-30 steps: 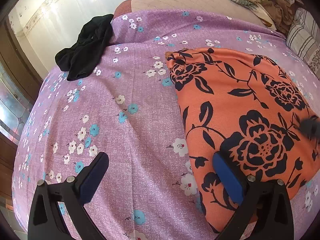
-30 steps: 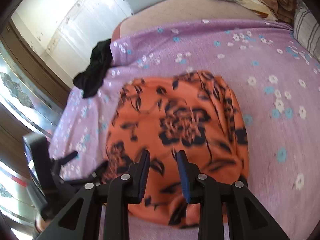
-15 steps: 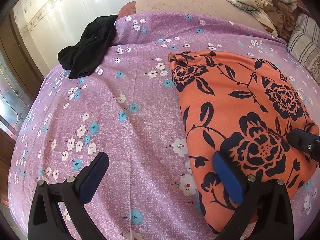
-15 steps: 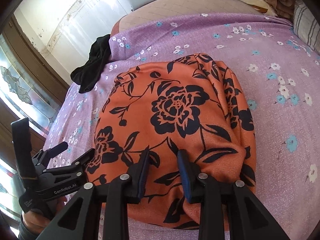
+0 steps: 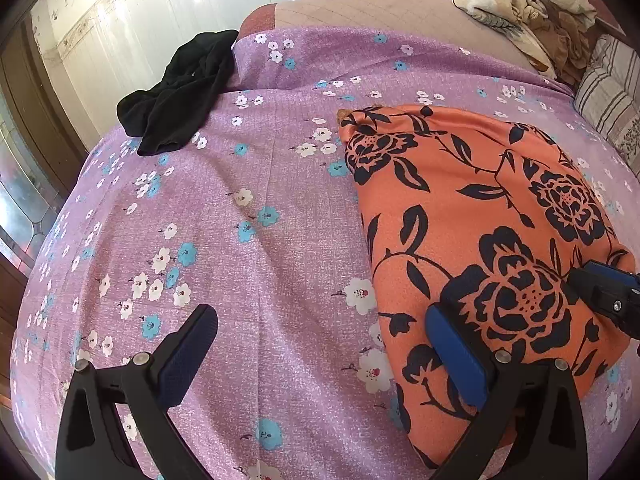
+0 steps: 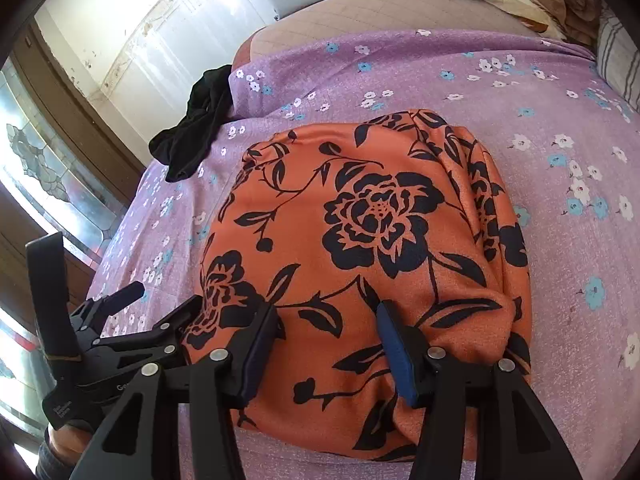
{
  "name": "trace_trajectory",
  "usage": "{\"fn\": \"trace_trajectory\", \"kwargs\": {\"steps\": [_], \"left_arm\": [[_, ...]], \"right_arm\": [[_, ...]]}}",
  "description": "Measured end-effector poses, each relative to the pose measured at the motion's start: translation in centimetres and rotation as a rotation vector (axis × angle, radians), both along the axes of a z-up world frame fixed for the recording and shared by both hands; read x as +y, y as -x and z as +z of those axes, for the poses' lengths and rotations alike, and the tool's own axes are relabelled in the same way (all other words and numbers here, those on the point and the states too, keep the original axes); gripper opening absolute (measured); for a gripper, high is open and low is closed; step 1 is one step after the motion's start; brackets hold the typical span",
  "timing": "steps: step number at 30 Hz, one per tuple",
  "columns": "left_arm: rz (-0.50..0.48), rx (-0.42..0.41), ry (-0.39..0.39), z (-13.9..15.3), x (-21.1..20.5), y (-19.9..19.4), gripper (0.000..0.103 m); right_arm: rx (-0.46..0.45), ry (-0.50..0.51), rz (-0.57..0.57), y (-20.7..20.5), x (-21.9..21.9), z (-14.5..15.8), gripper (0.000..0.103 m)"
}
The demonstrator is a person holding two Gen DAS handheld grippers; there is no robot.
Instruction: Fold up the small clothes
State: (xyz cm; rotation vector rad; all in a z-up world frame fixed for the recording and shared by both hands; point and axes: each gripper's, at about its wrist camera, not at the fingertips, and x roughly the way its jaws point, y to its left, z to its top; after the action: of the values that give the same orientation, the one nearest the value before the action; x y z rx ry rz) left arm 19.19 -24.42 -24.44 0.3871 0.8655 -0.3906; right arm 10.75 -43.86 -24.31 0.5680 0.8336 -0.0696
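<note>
Only lettering anywhere is on the left gripper [image 6: 160,312] in the right wrist view: white print on its black body starting "Ge", rest hidden. A smaller white label sits lower down, too tiny to read.

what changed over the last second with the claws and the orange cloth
The right claw has just been opening: its jaws, narrow a second ago, now stand apart over the folded orange floral garment, pinching nothing. The left claw stayed wide open, and the garment and the black garment lie where they were.
</note>
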Motion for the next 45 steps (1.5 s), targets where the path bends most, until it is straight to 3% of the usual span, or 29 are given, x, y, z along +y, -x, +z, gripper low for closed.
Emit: {"fn": "trace_trajectory", "kwargs": {"steps": [5,10,15,17,19,21,26,28,30,33,39,45], "left_arm": [[0.002,0.002,0.002,0.1,-0.1,-0.1,0.103],[-0.008,0.003,-0.022,0.7,-0.4,-0.3,0.103],[-0.016,-0.087,-0.027,1.8,-0.6,0.3,0.103],[-0.016,-0.029,-0.07,0.3,-1.1,-0.2,0.103],[0.009,0.009,-0.005,-0.1,-0.3,-0.6,0.103],[0.015,0.053,0.01,-0.1,-0.1,-1.2,0.103],[-0.001,0.047,0.041,1.2,-0.1,-1.5,0.103],[0.004,0.054,0.086,1.8,0.2,-1.9,0.103],[-0.005,0.124,0.124,1.4,0.1,-2.8,0.103],[-0.009,0.21,0.138,-0.3,-1.0,-3.9,0.103],[-0.031,0.145,0.1,0.3,-2.5,-3.6,0.103],[-0.061,0.077,0.113,1.5,-2.4,-2.6,0.103]], "right_arm": [[-0.002,-0.011,-0.006,0.1,-0.2,0.3,0.056],[-0.076,-0.026,-0.054,0.8,-1.8,1.8,0.05],[-0.027,-0.117,-0.07,0.1,-3.2,0.2,0.047],[-0.021,-0.126,-0.067,-0.1,-3.2,-0.1,0.047],[-0.013,-0.128,-0.062,-0.3,-3.3,0.1,0.047],[-0.026,-0.153,-0.072,-0.5,-3.7,0.6,0.048],[-0.083,-0.119,-0.087,-1.8,-4.9,2.6,0.049],[-0.07,-0.148,-0.095,-2.8,-5.7,2.0,0.049],[-0.018,-0.209,-0.072,-4.3,-6.4,0.1,0.049],[-0.025,-0.267,-0.091,-4.6,-7.0,-0.8,0.05],[-0.03,-0.255,-0.065,-3.4,-7.7,1.2,0.05],[-0.053,-0.281,-0.147,-0.7,-11.8,1.4,0.062]]}}
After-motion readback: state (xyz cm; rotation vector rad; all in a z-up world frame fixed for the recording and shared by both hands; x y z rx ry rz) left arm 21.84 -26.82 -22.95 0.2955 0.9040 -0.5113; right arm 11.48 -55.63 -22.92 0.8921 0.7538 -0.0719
